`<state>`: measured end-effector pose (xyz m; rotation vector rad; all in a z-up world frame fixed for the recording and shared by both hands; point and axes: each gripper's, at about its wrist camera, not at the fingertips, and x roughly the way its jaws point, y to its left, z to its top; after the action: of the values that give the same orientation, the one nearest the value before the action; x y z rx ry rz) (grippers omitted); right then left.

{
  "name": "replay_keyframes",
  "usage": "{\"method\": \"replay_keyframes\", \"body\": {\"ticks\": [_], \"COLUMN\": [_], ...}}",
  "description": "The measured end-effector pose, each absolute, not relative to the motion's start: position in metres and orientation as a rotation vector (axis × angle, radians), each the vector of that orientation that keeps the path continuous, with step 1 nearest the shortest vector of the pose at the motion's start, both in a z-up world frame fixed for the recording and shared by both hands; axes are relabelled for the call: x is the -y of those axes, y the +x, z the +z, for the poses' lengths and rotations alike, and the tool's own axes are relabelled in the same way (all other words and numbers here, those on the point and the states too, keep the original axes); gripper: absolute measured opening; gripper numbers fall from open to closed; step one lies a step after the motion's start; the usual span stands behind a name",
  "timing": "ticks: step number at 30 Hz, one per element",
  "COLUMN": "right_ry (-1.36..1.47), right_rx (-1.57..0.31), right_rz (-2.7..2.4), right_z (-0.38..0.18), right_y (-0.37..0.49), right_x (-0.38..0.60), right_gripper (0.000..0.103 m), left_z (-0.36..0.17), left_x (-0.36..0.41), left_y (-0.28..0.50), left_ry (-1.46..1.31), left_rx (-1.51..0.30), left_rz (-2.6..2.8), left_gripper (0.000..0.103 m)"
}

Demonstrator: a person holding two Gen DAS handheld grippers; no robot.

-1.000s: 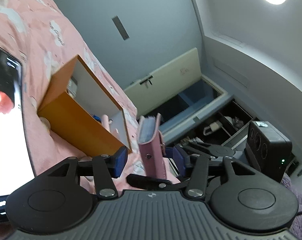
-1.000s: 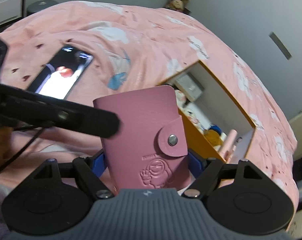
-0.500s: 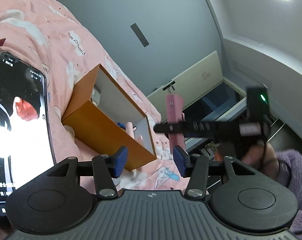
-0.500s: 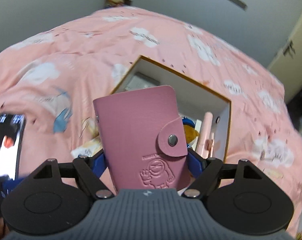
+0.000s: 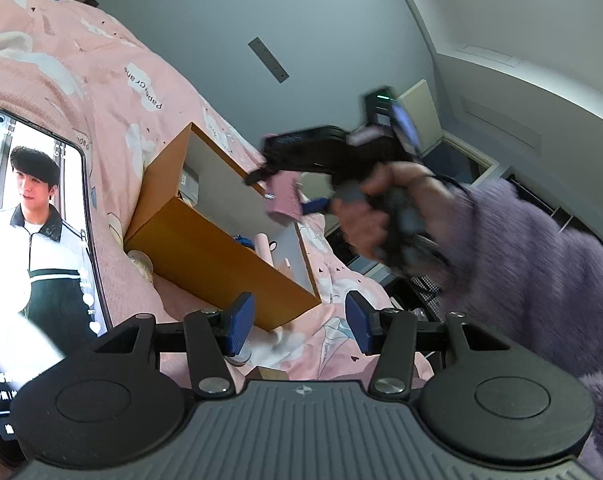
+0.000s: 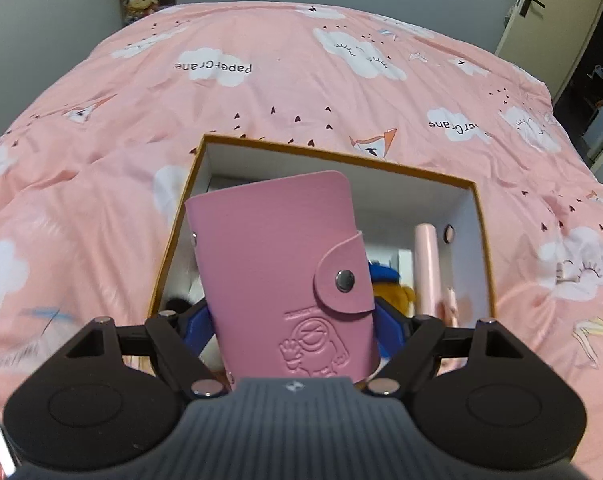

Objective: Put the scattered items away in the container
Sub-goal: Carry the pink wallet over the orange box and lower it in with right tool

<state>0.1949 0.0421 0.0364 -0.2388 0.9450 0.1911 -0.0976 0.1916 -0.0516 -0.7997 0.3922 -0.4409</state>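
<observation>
Right gripper (image 6: 291, 326) clamped on a pink leather snap-button card wallet (image 6: 285, 268), blue fingers (image 6: 195, 326) pressed against both its sides. Wallet held upright over the open orange cardboard box with white lining (image 6: 467, 216), resting on the pink cloud-print bed quilt (image 6: 301, 80). Inside the box: a pale pink tube (image 6: 427, 264) and a small plush toy with a blue cap (image 6: 387, 284). Left gripper (image 5: 299, 322) spread wide with nothing between the fingers, low over the quilt beside the box. Lit smartphone (image 5: 37, 240) lying on the quilt at far left of the left wrist view.
</observation>
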Motion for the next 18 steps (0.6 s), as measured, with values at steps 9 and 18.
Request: {"method": "replay_keyframes", "body": {"ticks": [9,18], "right_ry": [-0.16,-0.18], "right_rx": [-0.969,-1.01], "right_rz": [0.118,0.087], "right_z": [0.008,-0.021], "right_y": [0.249,0.287], "right_x": [-0.059,-0.084], "right_gripper": [0.081,0.081], "left_z": [-0.061,-0.064], "left_x": [-0.2,-0.201], "left_y": [-0.103,-0.107], "left_ry": [-0.822,-0.816], "left_rx": [-0.388,-0.396], "left_rz": [-0.437,-0.434], "left_gripper": [0.058,0.057]}}
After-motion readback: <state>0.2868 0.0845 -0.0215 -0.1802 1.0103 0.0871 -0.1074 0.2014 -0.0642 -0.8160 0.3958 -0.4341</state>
